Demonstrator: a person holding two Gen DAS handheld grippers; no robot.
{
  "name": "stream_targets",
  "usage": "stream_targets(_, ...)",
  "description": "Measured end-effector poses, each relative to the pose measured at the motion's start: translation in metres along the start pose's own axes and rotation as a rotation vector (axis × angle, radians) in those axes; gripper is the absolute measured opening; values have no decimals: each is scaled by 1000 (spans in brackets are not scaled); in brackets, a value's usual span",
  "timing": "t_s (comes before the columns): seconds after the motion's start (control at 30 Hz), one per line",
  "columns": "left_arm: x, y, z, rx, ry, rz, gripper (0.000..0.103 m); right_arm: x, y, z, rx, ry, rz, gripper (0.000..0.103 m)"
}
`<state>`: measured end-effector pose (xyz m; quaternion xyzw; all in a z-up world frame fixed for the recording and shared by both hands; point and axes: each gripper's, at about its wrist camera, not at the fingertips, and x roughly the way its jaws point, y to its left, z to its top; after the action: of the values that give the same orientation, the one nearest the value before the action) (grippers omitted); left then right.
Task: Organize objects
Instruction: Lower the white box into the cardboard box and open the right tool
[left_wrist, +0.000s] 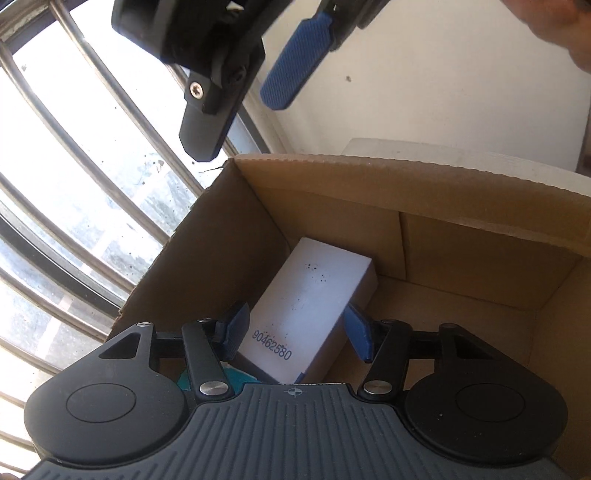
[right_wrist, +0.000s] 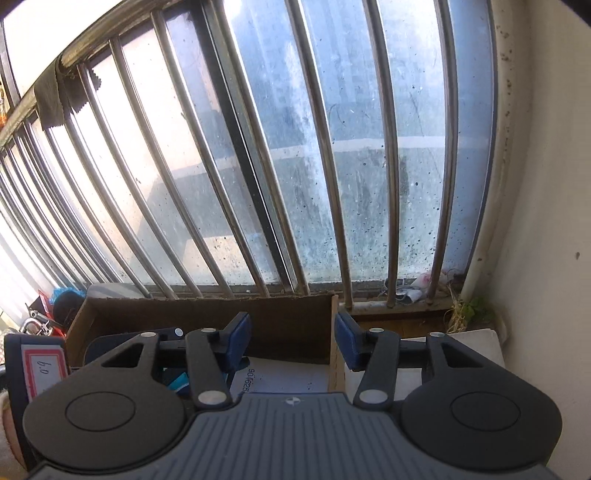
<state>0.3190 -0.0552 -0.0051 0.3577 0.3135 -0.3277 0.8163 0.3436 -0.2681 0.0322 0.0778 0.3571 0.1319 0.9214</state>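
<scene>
A white box (left_wrist: 306, 306) printed with 90462580 lies inside an open cardboard box (left_wrist: 406, 173), against its left wall. My left gripper (left_wrist: 295, 332) is open above it, its blue pads on either side of the box's near end without touching. My right gripper (right_wrist: 291, 341) is open and empty, held above the cardboard box; it also shows at the top of the left wrist view (left_wrist: 243, 107). The white box (right_wrist: 280, 376) shows below it in the right wrist view, inside the cardboard box (right_wrist: 207, 314).
A barred window (right_wrist: 295, 147) runs right behind the cardboard box. A white wall (left_wrist: 443, 74) is on the right. A teal item (left_wrist: 184, 380) lies under the left gripper. A dark box with a red-framed label (right_wrist: 40, 365) and clutter stand at the left.
</scene>
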Motion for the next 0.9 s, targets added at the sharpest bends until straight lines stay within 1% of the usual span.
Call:
stream_targets(0.07,7,-3,3,18,19,-2,57,0,-5,1,-5,1,-9,54)
stream_targets(0.1,11,-2,5,9,32,3,50,2,-6,-1,-8,11,-10,54)
stream_targets(0.13,14,-1,6,-17,45,2,45,4,-7,-2,-6,15,-5,54)
stream_targets(0.17,14,1,6,-37,47,1,45,7,-7,-4,-1,28,8,54)
stream_targets(0.23,11,0,3,11,37,-4,43,9,-10,-7,25,21,34,54)
stream_targets(0.27,10,0,1,28,39,1,41,12,-9,-7,22,32,35,54)
stream_targets(0.33,9,5,-1,2,49,10,40,17,-7,-10,18,46,39,54)
stream_targets(0.4,5,10,-5,-27,50,-1,39,19,-7,-12,22,55,50,54)
stream_targets(0.57,0,13,-9,-50,78,24,39,22,-8,-15,35,62,51,55)
stream_targets(0.63,-3,13,-8,-68,68,33,39,22,-10,-16,43,57,53,55)
stream_targets(0.67,-6,12,-8,-70,51,28,39,20,-11,-17,47,51,55,55)
stream_targets(0.73,-10,7,-5,-43,8,0,39,19,-12,-17,53,41,52,55)
stream_targets(0.77,-9,5,-3,-28,1,-1,40,18,-13,-17,61,37,50,55)
stream_targets(0.8,-6,3,0,-14,-1,14,41,17,-15,-18,73,31,53,55)
stream_targets(0.87,0,1,8,23,3,20,49,14,-19,-18,86,24,67,55)
stream_targets(0.9,2,1,11,42,-7,10,50,12,-20,-18,86,21,71,55)
